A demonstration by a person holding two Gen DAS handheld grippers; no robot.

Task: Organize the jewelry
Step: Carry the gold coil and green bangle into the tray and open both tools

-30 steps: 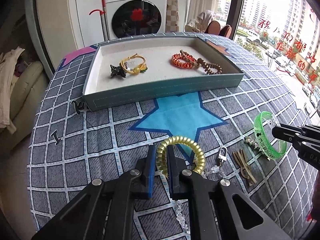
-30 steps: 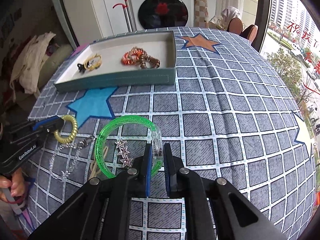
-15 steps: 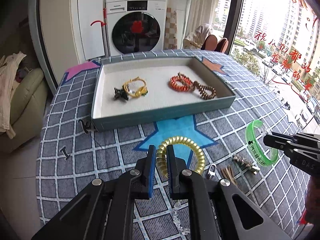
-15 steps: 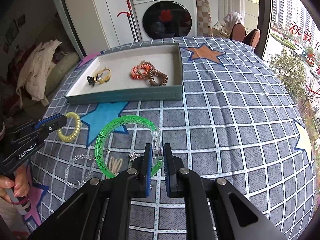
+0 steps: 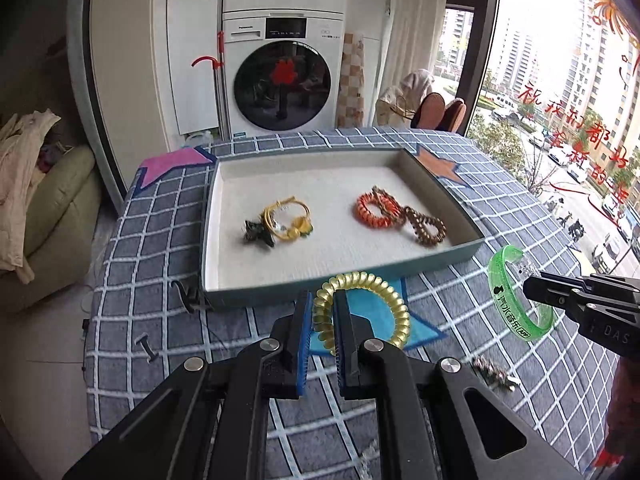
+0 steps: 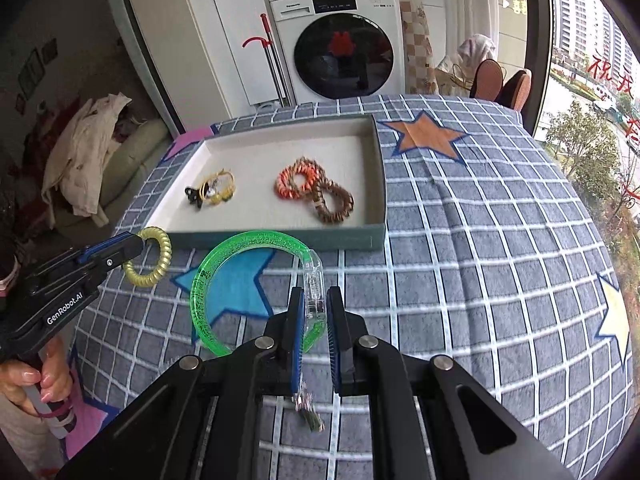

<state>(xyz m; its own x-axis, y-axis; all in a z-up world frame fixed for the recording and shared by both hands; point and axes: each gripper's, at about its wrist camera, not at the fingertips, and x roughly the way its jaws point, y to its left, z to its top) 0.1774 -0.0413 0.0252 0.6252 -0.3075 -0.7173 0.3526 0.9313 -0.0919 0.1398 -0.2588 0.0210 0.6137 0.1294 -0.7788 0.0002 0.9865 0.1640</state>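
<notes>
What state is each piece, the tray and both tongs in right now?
Left tongs: shut on gold coil band, held above the cloth.
Right tongs: shut on green bangle, at its clear clasp, held above the cloth.
Tray: open, lidless.
Yellow band, orange coil, brown coil: lying in tray.
Silver charm: loose on cloth.

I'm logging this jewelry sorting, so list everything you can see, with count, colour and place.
tray: one, teal, on the bed cover
coil bands: two, orange and brown, tray's right part
yellow band: one, with a black clip, tray's left part
gold coil band: one, in the left gripper
green bangle: one, in the right gripper
washing machine: one, white, behind the bed
hand: one, holding the left gripper's handle
</notes>
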